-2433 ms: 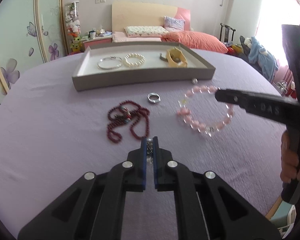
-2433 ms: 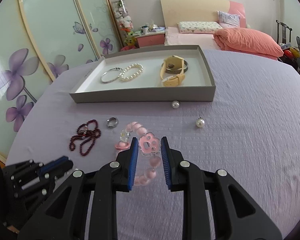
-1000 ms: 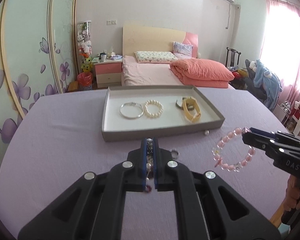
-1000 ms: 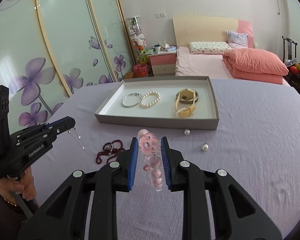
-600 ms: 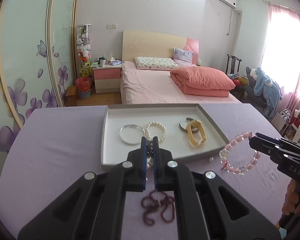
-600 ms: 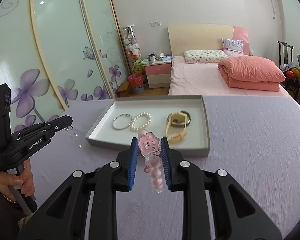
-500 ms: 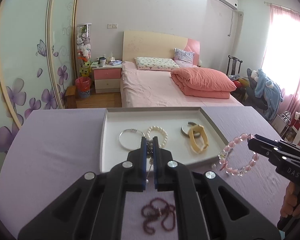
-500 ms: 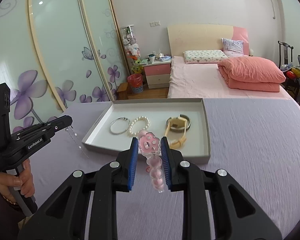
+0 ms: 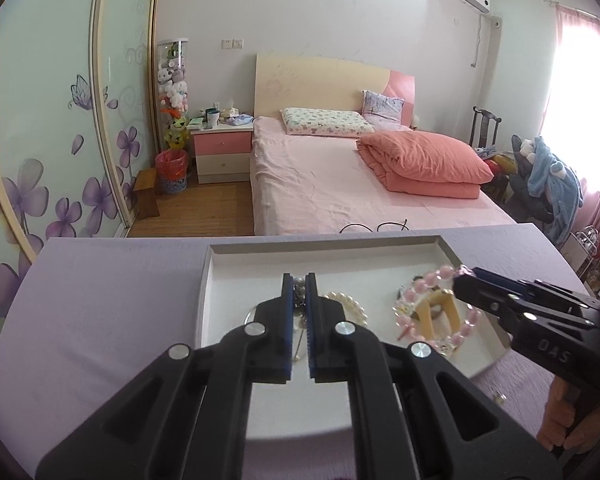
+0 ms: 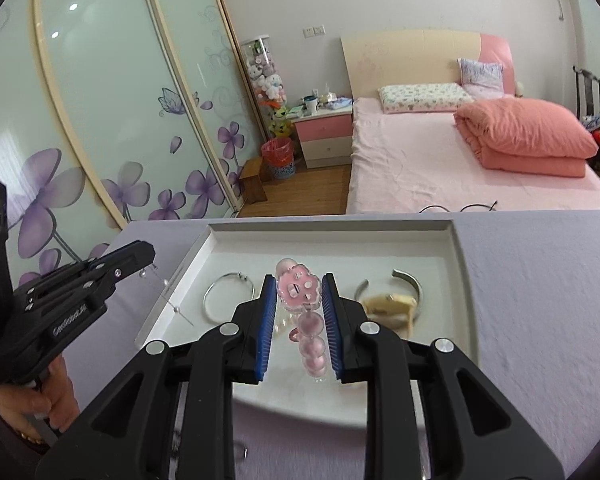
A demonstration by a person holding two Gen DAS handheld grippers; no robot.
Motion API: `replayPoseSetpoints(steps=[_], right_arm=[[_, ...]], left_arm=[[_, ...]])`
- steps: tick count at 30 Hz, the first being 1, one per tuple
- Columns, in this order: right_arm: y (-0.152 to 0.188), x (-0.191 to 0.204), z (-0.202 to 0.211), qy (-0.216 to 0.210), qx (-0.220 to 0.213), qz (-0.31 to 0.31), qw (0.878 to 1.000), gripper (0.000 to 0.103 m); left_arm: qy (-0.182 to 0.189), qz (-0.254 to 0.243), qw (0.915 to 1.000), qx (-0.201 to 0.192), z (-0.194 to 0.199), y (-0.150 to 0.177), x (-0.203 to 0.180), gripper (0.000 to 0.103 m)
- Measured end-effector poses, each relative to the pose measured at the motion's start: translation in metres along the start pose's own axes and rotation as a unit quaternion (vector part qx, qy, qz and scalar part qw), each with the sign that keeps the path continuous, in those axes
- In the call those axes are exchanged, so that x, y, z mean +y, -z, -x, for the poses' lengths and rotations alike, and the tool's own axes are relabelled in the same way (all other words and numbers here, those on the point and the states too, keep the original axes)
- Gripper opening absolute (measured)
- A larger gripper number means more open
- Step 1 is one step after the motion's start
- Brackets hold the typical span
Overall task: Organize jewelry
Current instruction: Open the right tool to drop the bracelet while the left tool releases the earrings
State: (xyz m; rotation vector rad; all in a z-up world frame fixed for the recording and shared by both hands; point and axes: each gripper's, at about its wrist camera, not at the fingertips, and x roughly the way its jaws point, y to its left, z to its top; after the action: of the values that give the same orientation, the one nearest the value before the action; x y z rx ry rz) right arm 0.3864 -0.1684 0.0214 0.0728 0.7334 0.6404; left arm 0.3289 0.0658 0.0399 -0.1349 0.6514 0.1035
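Pink beads of the bracelet (image 10: 300, 296) are dangling from the clamped right gripper (image 10: 299, 280) over the tray (image 10: 458, 264), now nearer than before, while the left gripper (image 9: 299, 280), pinched on a thin pearl chain (image 10: 168, 294), is hovering at its left edge.

Bright window glare, fisheye edges, slight blur.

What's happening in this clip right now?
A person is sorting jewelry into a grey tray on a purple-covered table. The right hand-held gripper grips a pink bead bracelet above the tray; the left hand-held gripper is shut on a thin chain with pearls near the tray's left edge. A silver bangle, pearl bracelet and beige watch already lie inside.
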Motion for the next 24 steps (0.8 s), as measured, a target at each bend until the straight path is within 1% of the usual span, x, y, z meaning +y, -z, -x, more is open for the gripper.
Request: replayPoseSetpoints(steps=[5,10,12,13,14,17,24], right_arm=[[-0.008,-0.006,-0.024,-0.005,0.006,-0.009,1.0,0.024],[-0.005,-0.009,-0.035,0.015,0.017,-0.005,1.0,0.026],[-0.003,-0.012,-0.032,0.02,0.014,-0.005,1.0,0.036],[-0.002,-0.012,-0.028,0.023,0.009,-0.005,1.0,0.048],[-0.001,-0.013,-0.025,0.027,0.002,-0.002,1.0,0.052],[0.0,-0.013,-0.019,0.034,-0.003,0.001,0.999,0.052],[0.007,-0.02,-0.009,0.029,-0.004,0.0,1.0,0.052]], left_arm=[[0.002,-0.002,1.0,0.006,-0.021,-0.006,0.003,0.006],[0.003,-0.004,0.9999,0.01,-0.035,-0.007,0.004,0.006],[0.004,-0.005,0.9999,0.012,-0.04,-0.008,0.004,0.006],[0.004,-0.005,0.9999,0.013,-0.042,-0.007,0.004,0.006],[0.004,-0.004,0.9999,0.014,-0.044,-0.008,0.006,0.006],[0.006,-0.005,0.9998,0.016,-0.048,-0.007,0.006,0.006],[0.004,-0.002,0.9997,0.025,-0.06,-0.004,0.005,0.006]])
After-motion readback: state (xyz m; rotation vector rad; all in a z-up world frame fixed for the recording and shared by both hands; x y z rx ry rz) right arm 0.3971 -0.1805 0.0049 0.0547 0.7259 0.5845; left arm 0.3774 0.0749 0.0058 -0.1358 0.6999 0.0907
